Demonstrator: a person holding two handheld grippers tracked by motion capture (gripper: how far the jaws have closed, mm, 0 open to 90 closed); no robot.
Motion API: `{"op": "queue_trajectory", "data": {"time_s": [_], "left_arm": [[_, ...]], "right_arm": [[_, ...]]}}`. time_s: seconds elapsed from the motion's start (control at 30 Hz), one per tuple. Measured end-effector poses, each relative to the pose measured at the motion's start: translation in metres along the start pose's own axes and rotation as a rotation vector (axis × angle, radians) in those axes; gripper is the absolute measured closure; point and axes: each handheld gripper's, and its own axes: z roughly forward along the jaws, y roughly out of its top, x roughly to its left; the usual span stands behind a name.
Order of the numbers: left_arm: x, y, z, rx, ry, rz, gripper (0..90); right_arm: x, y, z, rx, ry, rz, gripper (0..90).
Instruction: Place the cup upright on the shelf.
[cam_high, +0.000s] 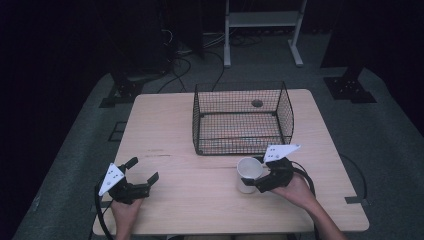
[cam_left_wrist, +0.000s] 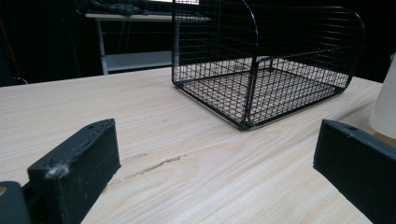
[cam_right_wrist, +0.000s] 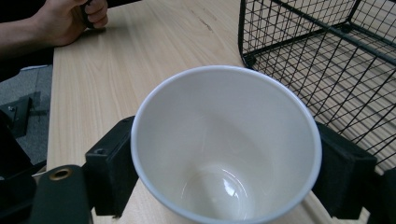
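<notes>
Left gripper (cam_high: 134, 179): resting low on the table (cam_high: 165, 135), well to the left of the basket (cam_high: 242, 119) and nearer the person's edge, jaws spread wide with nothing between them, only bare wood ahead. Left hand (cam_high: 125, 209) wrapped round its grip.

Basket: black wire, empty, standing upright toward the far side of the table.

Mug (cam_high: 248, 174): white, upright, empty, just in front of the basket's near right corner, standing on the table or barely off it — cannot tell which. Right gripper (cam_high: 261, 179): closed on the mug, one jaw pressed to each side of the wall just below the rim.

Likely trouble from here: smooth, tapered sides under flat pads, so a risk of slipping or tipping during a lift. Also a chance of knocking the basket's near wall for want of height when carrying across.
</notes>
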Motion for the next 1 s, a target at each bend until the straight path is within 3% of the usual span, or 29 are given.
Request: {"op": "queue_trajectory", "data": {"time_s": [0.13,0.57,1.0], "left_arm": [[0.0,0.0,0.0,0.0,-0.001,0.001,0.0],[0.0,0.0,0.0,0.001,0.002,-0.003,0.0],[0.0,0.0,0.0,-0.003,0.0,-0.008,0.0]], "right_arm": [[-0.006,0.008,-0.002,-0.007,0.021,0.009,19.4],[-0.017,0.042,-0.005,0.017,0.05,-0.031,19.4],[-0.04,0.072,-0.011,-0.01,0.061,-0.01,19.4]]}}
